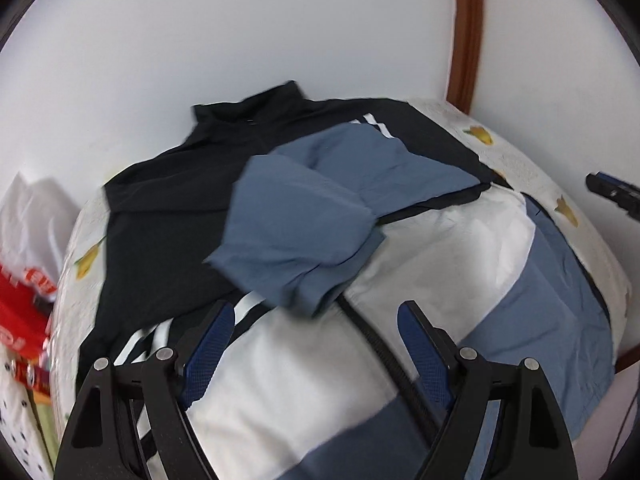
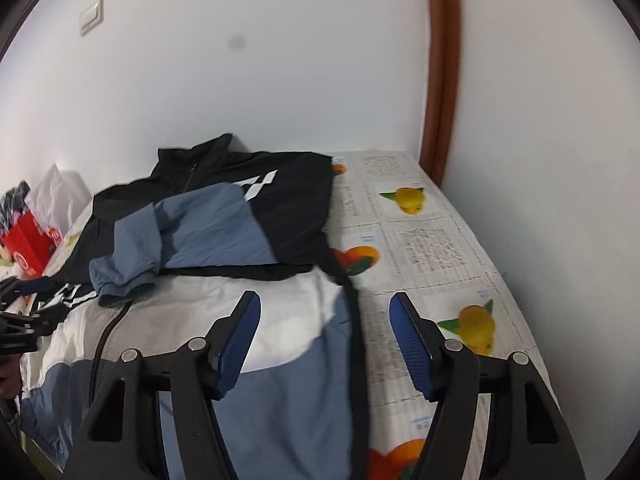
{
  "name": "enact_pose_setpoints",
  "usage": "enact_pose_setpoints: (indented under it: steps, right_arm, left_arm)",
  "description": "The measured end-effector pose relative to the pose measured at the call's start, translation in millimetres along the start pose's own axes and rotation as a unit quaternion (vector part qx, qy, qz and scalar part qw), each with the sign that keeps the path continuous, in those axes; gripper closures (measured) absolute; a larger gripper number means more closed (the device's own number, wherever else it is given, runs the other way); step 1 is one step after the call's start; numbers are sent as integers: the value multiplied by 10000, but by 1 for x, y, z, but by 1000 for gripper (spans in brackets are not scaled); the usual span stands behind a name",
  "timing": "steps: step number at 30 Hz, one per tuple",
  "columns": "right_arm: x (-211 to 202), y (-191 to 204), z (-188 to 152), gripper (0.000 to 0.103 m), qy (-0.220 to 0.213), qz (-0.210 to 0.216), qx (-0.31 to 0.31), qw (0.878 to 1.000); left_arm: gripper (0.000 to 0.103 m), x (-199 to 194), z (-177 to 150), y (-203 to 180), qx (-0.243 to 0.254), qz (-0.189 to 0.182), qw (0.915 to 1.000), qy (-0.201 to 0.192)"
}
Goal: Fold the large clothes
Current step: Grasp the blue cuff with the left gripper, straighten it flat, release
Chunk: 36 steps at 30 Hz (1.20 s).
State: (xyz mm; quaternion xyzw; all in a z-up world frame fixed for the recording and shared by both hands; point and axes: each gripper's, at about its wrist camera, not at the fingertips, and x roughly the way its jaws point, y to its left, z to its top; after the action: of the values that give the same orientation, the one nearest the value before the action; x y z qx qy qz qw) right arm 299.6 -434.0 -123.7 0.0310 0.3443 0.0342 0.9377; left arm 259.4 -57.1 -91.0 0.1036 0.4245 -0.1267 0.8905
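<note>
A black, white and blue zip jacket [image 2: 240,240] lies spread on the fruit-print bed sheet [image 2: 432,240], one blue sleeve [image 1: 296,216] folded across its middle. Above its near part, the left gripper [image 1: 316,316] and right gripper [image 2: 324,308] hover with jaws apart, empty.

Plainly a room in a home, a bedroom corner: fruit-printed sheet [image 2: 424,240] spread flat against white walls [image 2: 280,60], brown wooden door frame [image 2: 442,80] in the corner, wall switch [image 2: 92,15] up left, red box [image 2: 28,248] and bags at the side.
</note>
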Motion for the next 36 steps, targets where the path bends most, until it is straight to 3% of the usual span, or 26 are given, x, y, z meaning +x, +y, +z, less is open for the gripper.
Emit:
enact_pose_setpoints:
  steps: [11,18,20,21,23,24,25,29,36]
  right_arm:
    - [35,-18,-2,37,-4,105,124,9999]
    - [50,-2,-9,37,86,60,-103,9999]
    - [50,5,-11,37,118,51,-181,9998]
    - [50,8,-12,37,129,43,-203,9997]
    - [49,14,-14,37,172,41,-252,9995]
    - [48,18,-14,37,199,44,-267,9994]
    - [47,22,-14,37,227,43,-286,9993]
    - [37,39,-10,37,166,65,-415,9990]
    - [33,80,11,37,-16,167,-752,9970]
  left_arm:
    - [21,76,13,-16,353,281,9981,423]
    - [28,92,13,-11,223,273,9986,399]
    - [40,93,14,-8,130,327,9989,324]
    - [53,92,14,-8,125,408,9987,292]
    - [63,90,15,-6,150,403,9986,300]
    - [77,86,15,-5,157,452,9985,275]
    - [84,83,17,-1,144,461,9986,228]
    - [86,57,23,29,-341,255,9991,-33]
    - [86,19,32,105,-1150,555,9905,-509]
